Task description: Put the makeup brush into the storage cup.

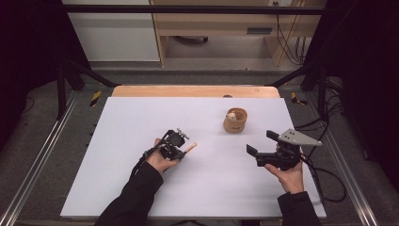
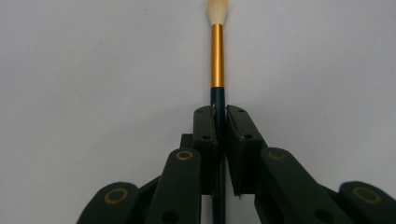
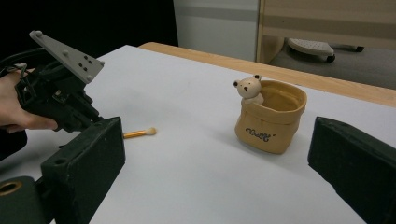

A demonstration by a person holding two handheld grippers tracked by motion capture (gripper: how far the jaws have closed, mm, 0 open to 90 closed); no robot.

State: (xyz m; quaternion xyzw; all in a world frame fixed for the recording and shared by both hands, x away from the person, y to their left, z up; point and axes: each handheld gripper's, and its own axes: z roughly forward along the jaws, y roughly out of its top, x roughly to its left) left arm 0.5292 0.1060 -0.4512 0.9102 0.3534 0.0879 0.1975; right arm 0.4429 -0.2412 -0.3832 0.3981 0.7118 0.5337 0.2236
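One slim brush with a gold ferrule and pale bristles (image 2: 216, 56) is clamped low over the white counter (image 1: 141, 188) by the left hand-held gripper (image 2: 221, 116); it should be lifted level toward the tan bear pot (image 1: 235, 120), while the right hand-held gripper (image 3: 215, 154) is held wide.

A lab or test room set up for recording; the white-topped table (image 1: 141, 188) stands inside a black metal frame (image 1: 188, 9) on grey carpet; loose cables (image 1: 287, 42) hang by plain wooden furniture (image 1: 211, 28) beyond the table's far edge; dark curtains close both sides.
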